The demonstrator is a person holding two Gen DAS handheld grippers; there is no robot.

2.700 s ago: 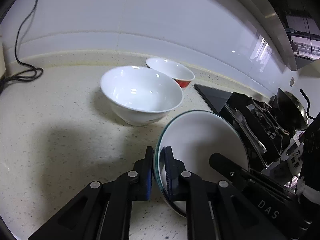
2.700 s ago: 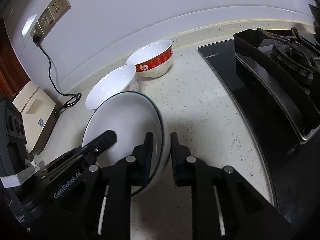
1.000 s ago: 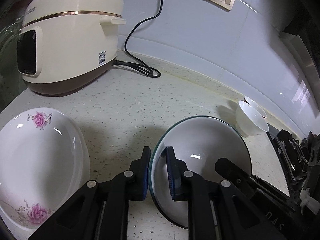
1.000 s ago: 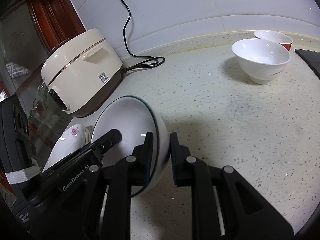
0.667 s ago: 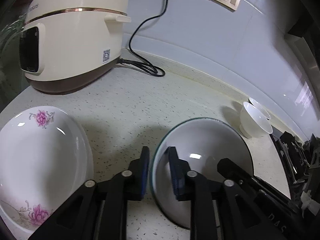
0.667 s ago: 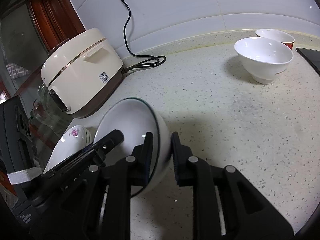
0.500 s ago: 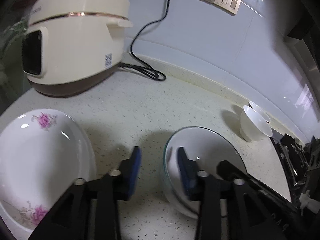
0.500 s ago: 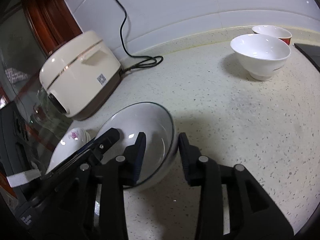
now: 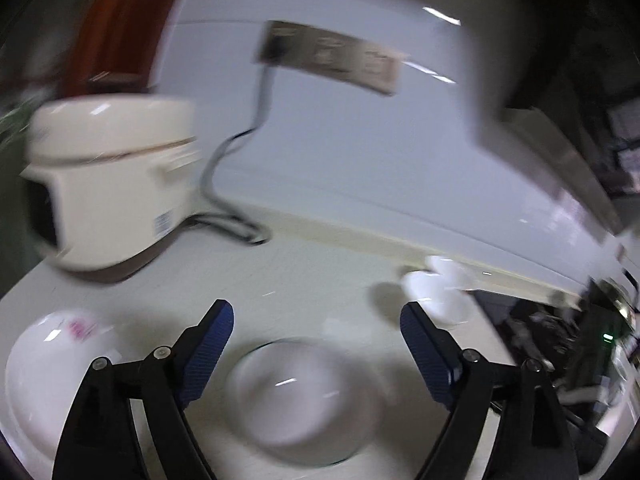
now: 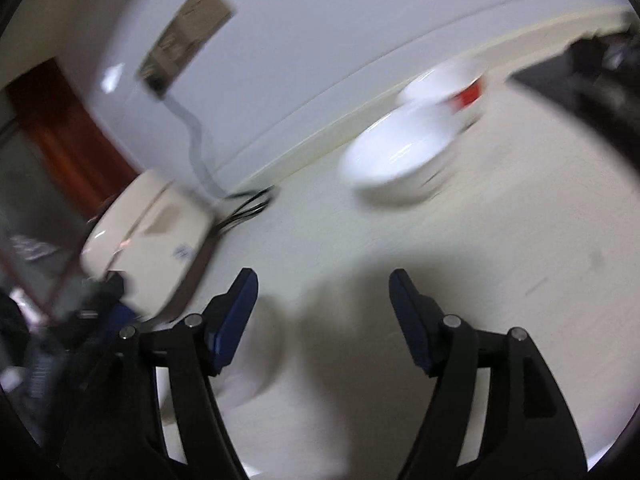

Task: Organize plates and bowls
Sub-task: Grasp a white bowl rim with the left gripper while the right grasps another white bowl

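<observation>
Both views are motion-blurred. The green-rimmed white plate (image 9: 304,400) lies flat on the counter, below and between the open fingers of my left gripper (image 9: 316,320), not held. A flowered white plate (image 9: 52,372) lies left of it. A white bowl (image 9: 436,292) stands far right by the wall. In the right wrist view my right gripper (image 10: 324,292) is open and empty above the counter. The white bowl (image 10: 400,164) and a red-banded bowl (image 10: 460,88) stand ahead. A white blur (image 10: 256,360), likely the plate's edge, shows by the left finger.
A cream rice cooker (image 9: 108,188) stands at the left with its cord (image 9: 232,216) running to a wall socket (image 9: 332,56). The black gas stove (image 9: 560,320) is at the right. The cooker also shows in the right wrist view (image 10: 148,232).
Both grippers opened wide and let go of the green-rimmed plate, which now lies on the counter beside the flowered plate. Both grippers have lifted and are moving fast.
</observation>
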